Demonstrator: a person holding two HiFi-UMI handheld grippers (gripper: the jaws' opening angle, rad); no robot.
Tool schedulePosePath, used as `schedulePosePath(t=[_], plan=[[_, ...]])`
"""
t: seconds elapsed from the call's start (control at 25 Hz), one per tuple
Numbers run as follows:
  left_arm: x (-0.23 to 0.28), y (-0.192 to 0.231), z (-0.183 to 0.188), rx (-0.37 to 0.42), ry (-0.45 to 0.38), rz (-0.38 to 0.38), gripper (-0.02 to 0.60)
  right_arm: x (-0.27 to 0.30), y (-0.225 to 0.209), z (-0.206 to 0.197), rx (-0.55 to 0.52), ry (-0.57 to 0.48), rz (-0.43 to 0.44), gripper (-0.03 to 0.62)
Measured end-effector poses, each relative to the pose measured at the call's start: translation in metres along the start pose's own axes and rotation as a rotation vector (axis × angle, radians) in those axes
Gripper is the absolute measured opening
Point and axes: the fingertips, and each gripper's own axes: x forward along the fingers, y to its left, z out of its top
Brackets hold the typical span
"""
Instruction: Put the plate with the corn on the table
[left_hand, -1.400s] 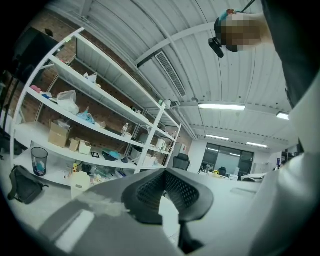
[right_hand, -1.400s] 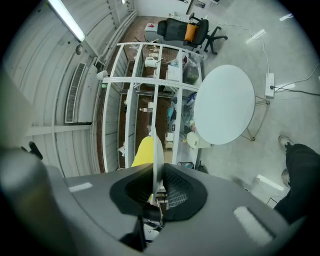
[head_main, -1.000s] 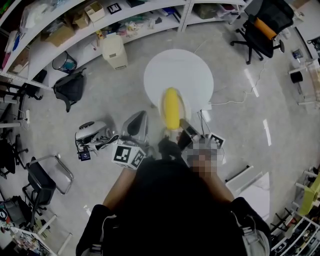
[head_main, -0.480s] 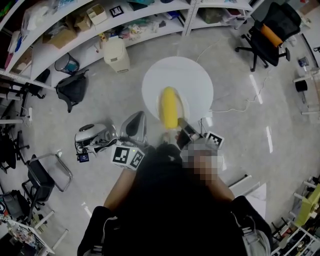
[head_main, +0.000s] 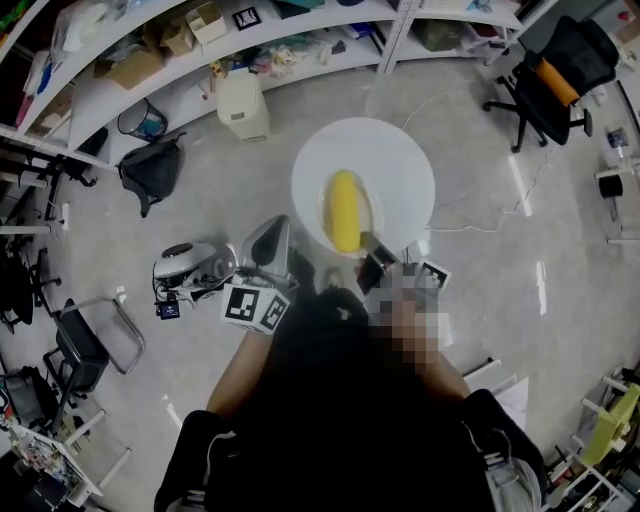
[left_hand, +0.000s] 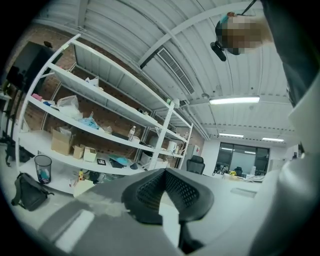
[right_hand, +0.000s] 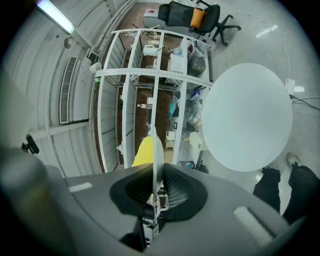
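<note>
A yellow corn cob (head_main: 345, 210) lies on a pale plate (head_main: 373, 207), held out over the near part of the round white table (head_main: 400, 160). My right gripper (head_main: 368, 244) is shut on the plate's near rim. In the right gripper view the plate (right_hand: 157, 147) runs edge-on between the pads, with the corn (right_hand: 143, 152) to its left and the table (right_hand: 247, 117) beyond. My left gripper (head_main: 275, 228) hangs left of the table over the floor. Its pads (left_hand: 187, 187) meet with nothing between them.
White shelves (head_main: 200, 60) loaded with boxes curve along the back. A beige bin (head_main: 243, 105) and a black backpack (head_main: 150, 172) stand on the floor left of the table. A grey device (head_main: 185, 265) lies near my left gripper. An office chair (head_main: 560, 80) stands far right.
The table has come closer in the head view. The plate with the corn now sits further in over the tabletop. My left gripper has stayed at my side.
</note>
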Motion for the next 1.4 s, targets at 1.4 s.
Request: schedulePosePath(t=[1.4], plan=[[0.120, 0.100, -0.020, -0.029, 0.096, -0.119, 0.003, 0.125, -0.034, 0.064, -0.014, -0.088, 0.021, 0.048]])
